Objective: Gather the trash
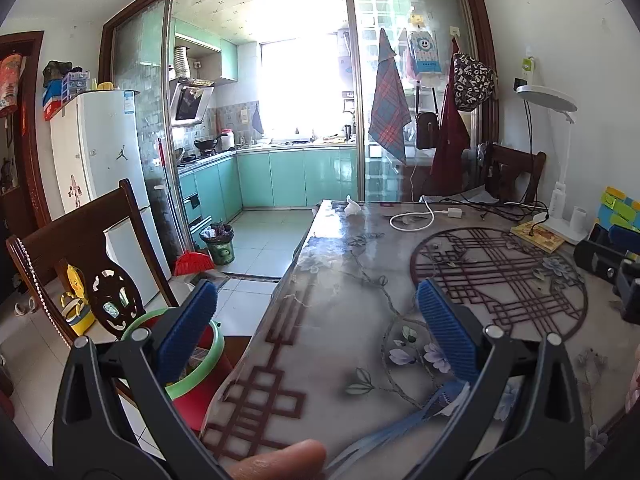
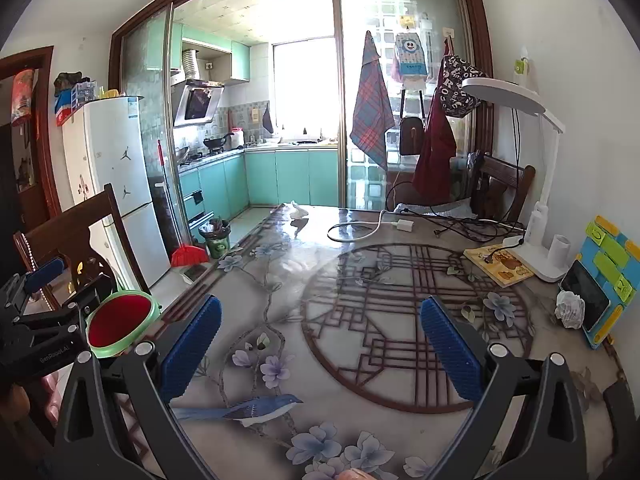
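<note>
A dining table (image 2: 360, 360) under a glossy floral-and-lattice cover fills the foreground of a sunlit room that opens onto a teal-cabinet kitchen (image 1: 280, 176). The left gripper (image 1: 316, 328), its blue ribbed fingers spread wide and holding nothing, hangs over the table's near left edge, with a red bin with a green rim (image 1: 192, 376) directly under its left finger, off the table's side. The right gripper (image 2: 320, 344), likewise spread and empty, hovers above the circular lattice print. A crumpled white wad of paper (image 2: 569, 309) lies on the table to the right of the right claw and a little ahead, touching a dark phone (image 2: 586, 298) propped on a blue-and-yellow stand. A second white scrap of tissue (image 2: 298, 210) sits far ahead of both claws at the table's far left corner, near a coiled white charger cable (image 2: 360, 228). A white desk lamp (image 2: 536, 184) stands ahead to the right.
</note>
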A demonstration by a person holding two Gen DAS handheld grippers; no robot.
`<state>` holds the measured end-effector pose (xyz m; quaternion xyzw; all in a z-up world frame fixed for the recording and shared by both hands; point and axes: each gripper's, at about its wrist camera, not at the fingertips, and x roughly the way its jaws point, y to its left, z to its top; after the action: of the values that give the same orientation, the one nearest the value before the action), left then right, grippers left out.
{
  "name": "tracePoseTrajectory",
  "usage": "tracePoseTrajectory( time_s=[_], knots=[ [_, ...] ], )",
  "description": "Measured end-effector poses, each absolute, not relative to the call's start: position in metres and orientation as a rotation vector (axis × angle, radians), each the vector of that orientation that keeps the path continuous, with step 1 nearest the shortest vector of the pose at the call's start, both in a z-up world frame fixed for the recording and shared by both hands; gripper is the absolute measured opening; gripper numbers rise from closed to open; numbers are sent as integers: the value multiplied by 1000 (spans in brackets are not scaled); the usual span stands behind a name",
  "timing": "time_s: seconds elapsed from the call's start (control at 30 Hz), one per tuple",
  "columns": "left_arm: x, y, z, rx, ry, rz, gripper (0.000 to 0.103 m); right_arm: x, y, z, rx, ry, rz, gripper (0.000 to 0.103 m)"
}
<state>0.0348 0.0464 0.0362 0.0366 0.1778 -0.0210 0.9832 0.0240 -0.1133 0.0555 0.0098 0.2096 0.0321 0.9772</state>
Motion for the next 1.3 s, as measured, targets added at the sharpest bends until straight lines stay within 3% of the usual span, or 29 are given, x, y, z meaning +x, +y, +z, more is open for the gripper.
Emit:
tracePoseTrajectory(
  time_s=[1.3],
  knots=[
    [36,43,30,78,377,-40,98,26,-109,44,0,448,71,97]
  ],
)
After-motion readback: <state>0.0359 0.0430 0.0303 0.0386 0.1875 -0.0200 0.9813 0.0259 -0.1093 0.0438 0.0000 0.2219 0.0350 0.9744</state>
